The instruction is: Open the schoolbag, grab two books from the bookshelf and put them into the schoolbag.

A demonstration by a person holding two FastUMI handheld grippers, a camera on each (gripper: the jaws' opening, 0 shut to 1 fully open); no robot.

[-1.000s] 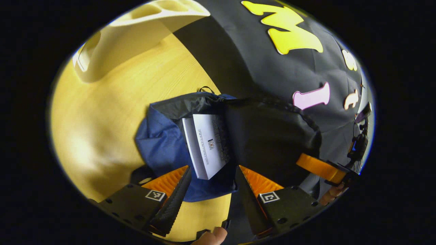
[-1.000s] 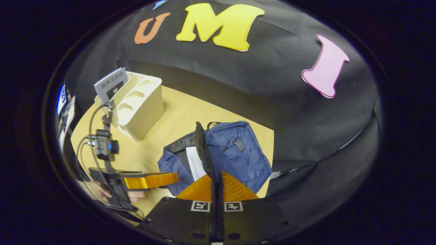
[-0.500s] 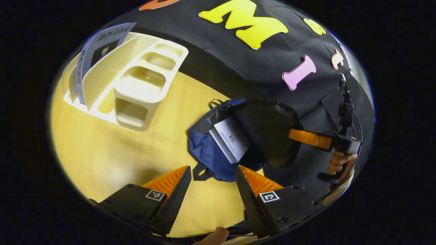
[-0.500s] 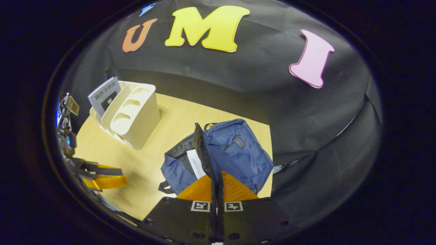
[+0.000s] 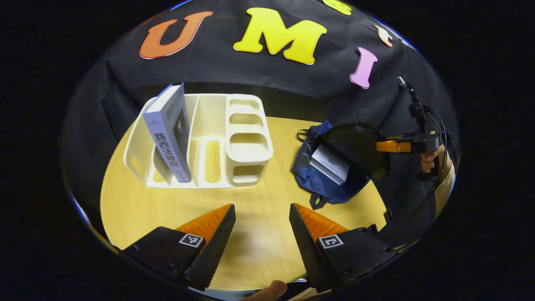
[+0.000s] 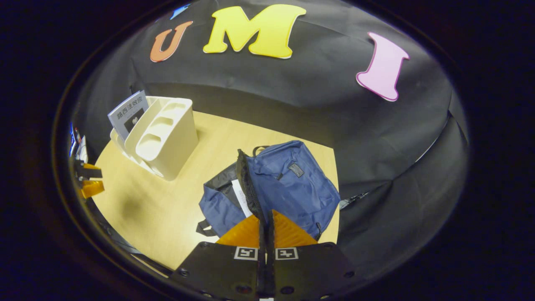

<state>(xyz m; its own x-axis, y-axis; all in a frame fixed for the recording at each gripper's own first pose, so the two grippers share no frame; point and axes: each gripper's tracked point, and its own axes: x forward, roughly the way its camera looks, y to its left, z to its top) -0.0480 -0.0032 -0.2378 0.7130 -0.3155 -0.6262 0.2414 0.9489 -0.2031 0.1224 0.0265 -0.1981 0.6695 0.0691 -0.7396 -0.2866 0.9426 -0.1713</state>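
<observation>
In the left gripper view, a white book (image 5: pixel 167 129) stood tilted in the cream bookshelf (image 5: pixel 234 167). The left gripper (image 5: pixel 261 228) hovered with fingers spread over the wooden table (image 5: pixel 259 251). Rightward lay the blue schoolbag (image 5: pixel 322 188), another book (image 5: pixel 330 164) inside, its flap (image 6: pixel 246 184) pinched by the right gripper (image 6: pixel 265 228).

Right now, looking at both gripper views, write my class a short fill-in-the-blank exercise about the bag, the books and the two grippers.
1. The right gripper is shut on the schoolbag's ____, holding the schoolbag open.
2. One book already lies in the schoolbag; the other book stands in the ____.
3. The left gripper hangs over the table with its jaws ____.

Missing words: flap; bookshelf; open
</observation>
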